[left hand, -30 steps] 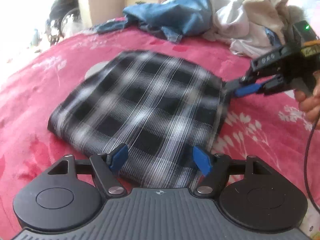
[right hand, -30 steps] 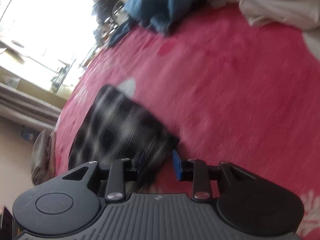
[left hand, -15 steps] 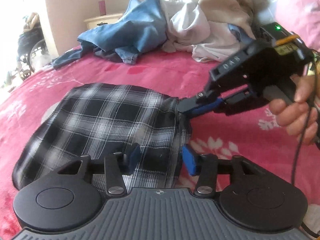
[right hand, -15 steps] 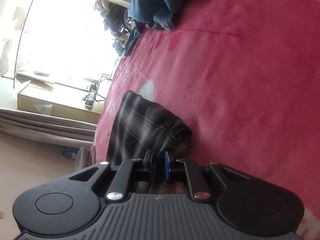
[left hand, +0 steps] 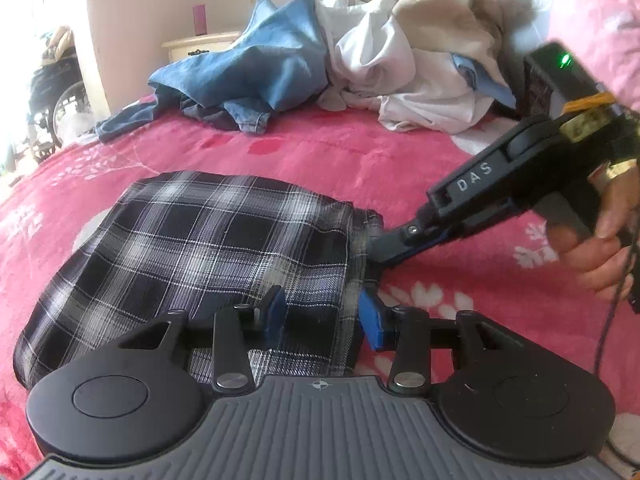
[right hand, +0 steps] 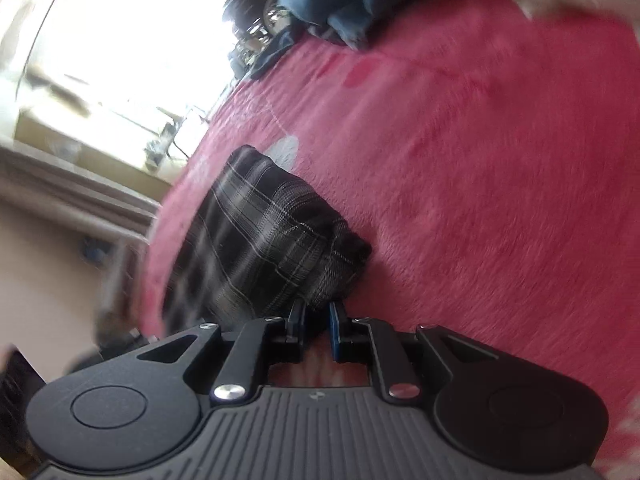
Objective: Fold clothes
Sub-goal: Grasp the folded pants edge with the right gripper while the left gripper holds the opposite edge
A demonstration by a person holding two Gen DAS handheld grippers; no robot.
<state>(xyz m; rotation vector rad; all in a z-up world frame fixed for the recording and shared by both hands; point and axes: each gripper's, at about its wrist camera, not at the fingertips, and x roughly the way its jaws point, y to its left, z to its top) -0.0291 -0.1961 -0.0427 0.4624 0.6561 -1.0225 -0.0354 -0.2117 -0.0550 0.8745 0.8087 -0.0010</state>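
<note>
A folded black-and-white plaid garment (left hand: 208, 248) lies flat on the pink bedspread (left hand: 460, 280). My left gripper (left hand: 324, 314) sits at its near right corner. Its jaws are closing with the cloth's edge between them, but the blue pads (left hand: 372, 320) still stand apart from the fabric. My right gripper (left hand: 380, 248), held by a hand (left hand: 600, 256), comes in from the right and is shut on the garment's far right corner. In the right wrist view, the right gripper (right hand: 318, 320) pinches a bunched corner of the plaid garment (right hand: 272, 248).
A heap of unfolded clothes lies at the back of the bed: blue denim (left hand: 260, 68) and white and beige pieces (left hand: 412, 60). A cream nightstand (left hand: 200, 44) stands behind it by the wall. A wheeled frame (left hand: 52, 92) stands at the far left by a bright window.
My left gripper slid right along the garment's near edge to its right corner, and its jaws narrowed. The right gripper shut on the far right corner and has stayed there.
</note>
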